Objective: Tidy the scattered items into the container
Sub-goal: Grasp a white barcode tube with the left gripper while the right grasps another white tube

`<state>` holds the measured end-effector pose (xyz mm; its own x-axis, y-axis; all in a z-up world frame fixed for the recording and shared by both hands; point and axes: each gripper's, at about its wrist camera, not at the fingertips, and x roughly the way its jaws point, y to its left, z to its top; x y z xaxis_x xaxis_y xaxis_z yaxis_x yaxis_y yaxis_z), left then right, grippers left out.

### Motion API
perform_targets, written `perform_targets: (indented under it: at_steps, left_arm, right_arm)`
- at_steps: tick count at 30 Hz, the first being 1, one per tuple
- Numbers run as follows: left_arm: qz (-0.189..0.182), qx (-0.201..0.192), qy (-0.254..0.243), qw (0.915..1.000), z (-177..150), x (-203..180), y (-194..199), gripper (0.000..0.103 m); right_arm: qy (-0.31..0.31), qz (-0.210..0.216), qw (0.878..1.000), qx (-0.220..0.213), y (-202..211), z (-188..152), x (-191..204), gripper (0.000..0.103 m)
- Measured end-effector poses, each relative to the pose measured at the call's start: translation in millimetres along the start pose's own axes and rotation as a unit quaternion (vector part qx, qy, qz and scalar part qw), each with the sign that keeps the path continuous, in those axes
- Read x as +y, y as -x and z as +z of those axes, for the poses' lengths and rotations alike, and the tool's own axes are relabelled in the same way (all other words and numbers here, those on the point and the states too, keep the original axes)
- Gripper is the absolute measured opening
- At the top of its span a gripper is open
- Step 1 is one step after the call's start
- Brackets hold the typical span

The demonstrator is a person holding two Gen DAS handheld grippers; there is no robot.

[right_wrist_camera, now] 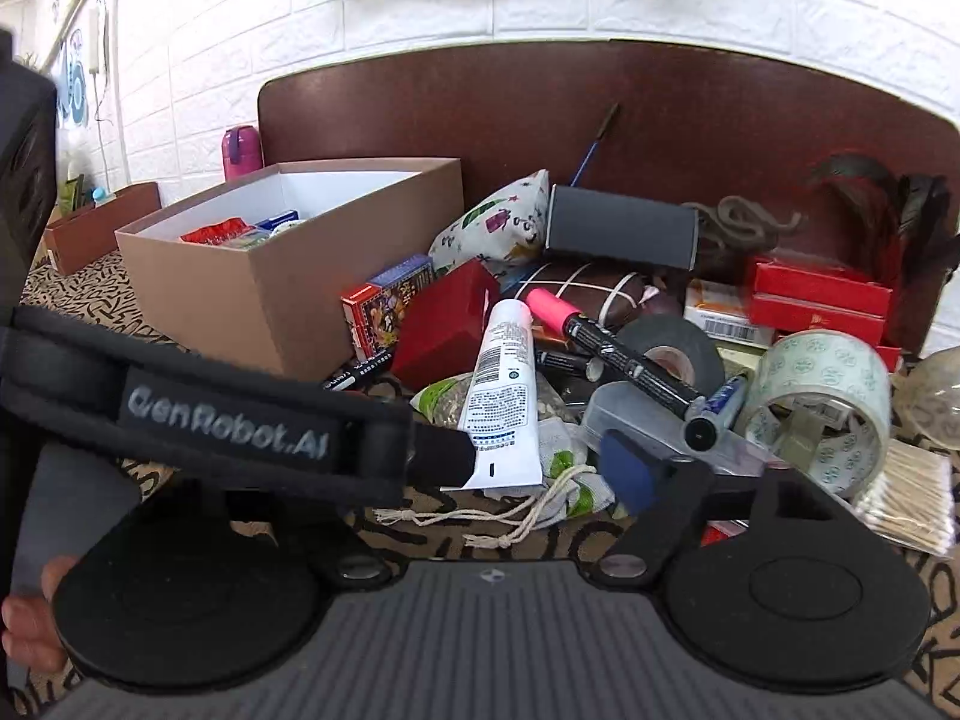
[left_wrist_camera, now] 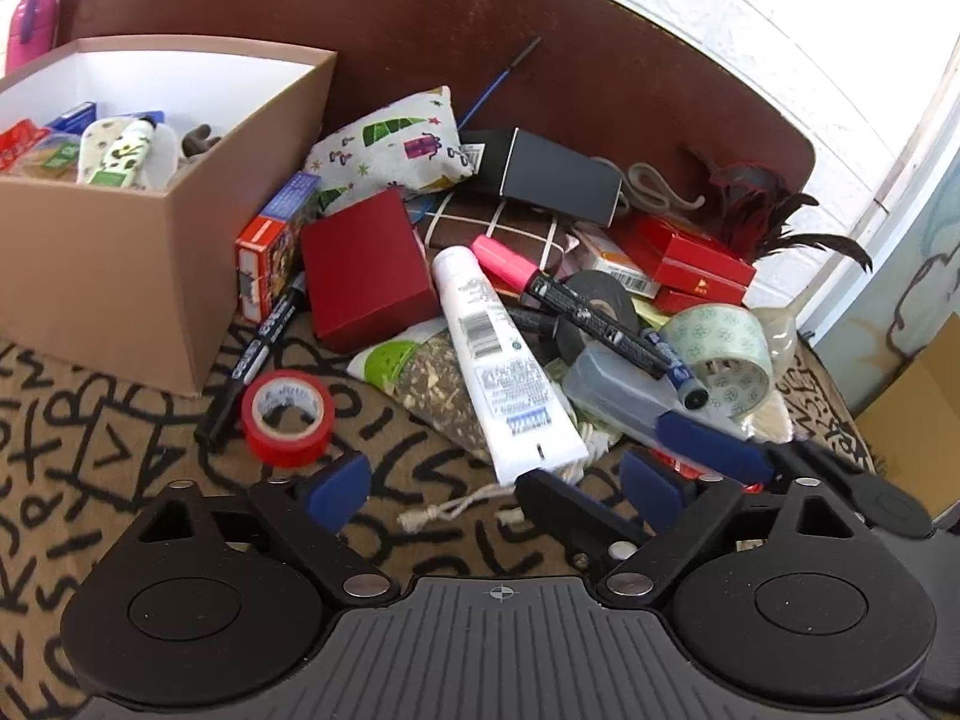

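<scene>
Sitting at the patterned cloth's [left_wrist_camera: 90, 438] left-rear, the cardboard box [left_wrist_camera: 120, 252] holds some items w/ white tube [left_wrist_camera: 504, 360], pink marker [left_wrist_camera: 576, 300], red box [left_wrist_camera: 366, 267] & red tape [left_wrist_camera: 288, 417] piled beside it. Left gripper [left_wrist_camera: 495, 489] wide open, empty, near tube's end. Right gripper [right_wrist_camera: 540, 468]: one blue pad [right_wrist_camera: 627, 468] seen, other hidden behind strap [right_wrist_camera: 228, 414]; can't tell.

— How does the left gripper [left_wrist_camera: 495, 489] stand?
— Wide open, both blue pads [left_wrist_camera: 336, 492] spread apart, nothing between them.
— And the right gripper [right_wrist_camera: 480, 471]?
— Just to the right of the left one, level with it. Its right pad [right_wrist_camera: 627, 468] sits far out from the middle; its left finger is hidden behind the left gripper's strap [right_wrist_camera: 228, 414].
— Any hand?
— Fingers of a hand [right_wrist_camera: 27, 618] at its lower left.
</scene>
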<state>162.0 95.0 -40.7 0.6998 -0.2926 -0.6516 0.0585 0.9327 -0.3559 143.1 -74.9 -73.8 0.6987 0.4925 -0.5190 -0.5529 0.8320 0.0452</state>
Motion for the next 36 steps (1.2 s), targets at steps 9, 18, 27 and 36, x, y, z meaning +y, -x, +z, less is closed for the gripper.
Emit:
perform_targets:
  at_steps: [9, 18, 27, 36]
  left_arm:
    - [0.005, 0.02, -0.002, 0.9998, 28.4, 7.1, -39.4, 0.082]
    - [-0.007, 0.043, 0.006, 0.9991, 44.0, 10.0, -72.7, 0.073]
    - [-0.02, 0.049, -0.002, 0.9986, 40.2, 9.4, -64.4, 0.052]
    - [-0.046, 0.098, 0.011, 0.9941, -24.5, 10.1, -29.1, 0.042]
  right_arm:
    - [0.013, 0.006, 1.0, 0.021, -28.5, 2.1, -1.7, 0.06]
    - [0.012, -0.003, 1.0, 0.026, -53.7, 11.0, -5.7, 0.053]
    - [0.017, 0.001, 0.999, 0.04, -53.1, 11.8, -3.0, 0.045]
    - [-0.004, 0.043, 0.993, 0.108, -8.9, -30.1, 9.3, 0.022]
